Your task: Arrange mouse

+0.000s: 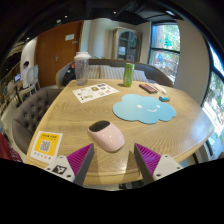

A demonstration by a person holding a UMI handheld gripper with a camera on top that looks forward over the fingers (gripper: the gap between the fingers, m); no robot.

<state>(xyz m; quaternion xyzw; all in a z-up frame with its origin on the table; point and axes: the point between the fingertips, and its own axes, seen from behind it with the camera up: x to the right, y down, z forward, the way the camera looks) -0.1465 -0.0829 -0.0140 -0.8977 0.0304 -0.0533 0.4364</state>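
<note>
Looking down your gripper, the fingers are spread wide apart, purple pads facing in, nothing pinched. Your pink mouse sits on the round wooden table just ahead of the fingers, roughly centred in the gap, touching neither pad. Beyond it lies a light blue cloud-shaped mat, well apart from the mouse. A yellow QR card sits off near the left finger, some paper sheets further back, plus a green can, I think, hard to tell.

Wooden table — mouse, blue mat
</note>
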